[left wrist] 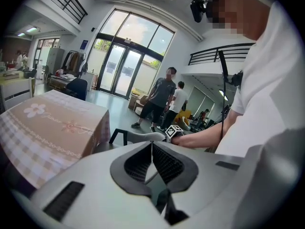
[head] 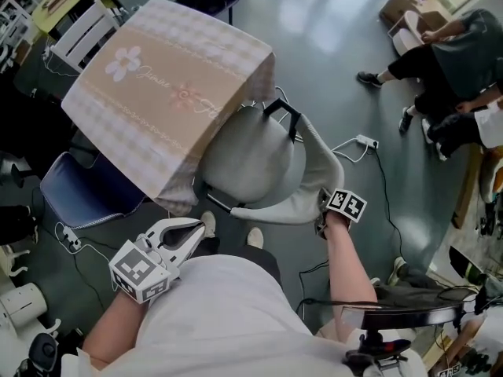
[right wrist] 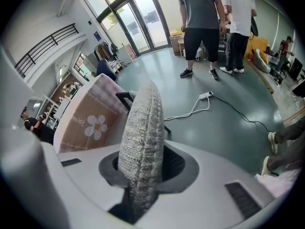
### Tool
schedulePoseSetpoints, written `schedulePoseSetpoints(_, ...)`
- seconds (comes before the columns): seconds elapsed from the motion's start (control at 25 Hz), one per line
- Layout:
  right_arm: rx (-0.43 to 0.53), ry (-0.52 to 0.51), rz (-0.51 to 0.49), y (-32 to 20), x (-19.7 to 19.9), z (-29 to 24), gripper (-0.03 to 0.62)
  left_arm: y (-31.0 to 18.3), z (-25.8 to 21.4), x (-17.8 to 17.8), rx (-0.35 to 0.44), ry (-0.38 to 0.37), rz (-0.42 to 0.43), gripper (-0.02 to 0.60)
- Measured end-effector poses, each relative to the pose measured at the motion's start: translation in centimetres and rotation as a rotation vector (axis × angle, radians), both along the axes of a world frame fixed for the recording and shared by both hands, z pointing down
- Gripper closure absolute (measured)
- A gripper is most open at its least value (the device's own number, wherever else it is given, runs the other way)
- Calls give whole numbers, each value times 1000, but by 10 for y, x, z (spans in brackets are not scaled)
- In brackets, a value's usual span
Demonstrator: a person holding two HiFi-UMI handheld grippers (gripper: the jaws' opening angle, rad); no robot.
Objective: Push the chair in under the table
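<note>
A grey upholstered chair (head: 259, 159) stands at the near corner of a table draped in a beige checked cloth with flower print (head: 165, 77). The front of the seat lies under the cloth's hanging edge. My right gripper (head: 323, 210) is shut on the top edge of the chair's curved backrest (head: 310, 185). In the right gripper view the woven backrest (right wrist: 143, 123) fills the gap between the jaws of that gripper (right wrist: 142, 168). My left gripper (head: 204, 227) hangs near my body, left of the chair and apart from it. Its jaws (left wrist: 152, 147) are shut with nothing held.
A blue chair (head: 82, 191) sits left of the table and a white slatted one (head: 82, 31) at the far left. A power strip and cable (head: 365, 141) lie on the floor to the right. People sit at the right (head: 452, 61); two stand by the doors (right wrist: 202, 13).
</note>
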State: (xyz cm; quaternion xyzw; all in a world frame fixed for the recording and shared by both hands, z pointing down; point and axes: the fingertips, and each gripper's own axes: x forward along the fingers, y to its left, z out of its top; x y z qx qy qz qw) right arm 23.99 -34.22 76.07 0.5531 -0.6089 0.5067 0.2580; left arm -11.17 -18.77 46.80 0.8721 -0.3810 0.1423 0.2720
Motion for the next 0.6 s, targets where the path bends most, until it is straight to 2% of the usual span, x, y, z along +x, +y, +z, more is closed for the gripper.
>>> schedulePoseSetpoints(0.6, 2, -17, 10, -18, -82, 0, 488, 13, 7, -60, -19, 14, -41, 565)
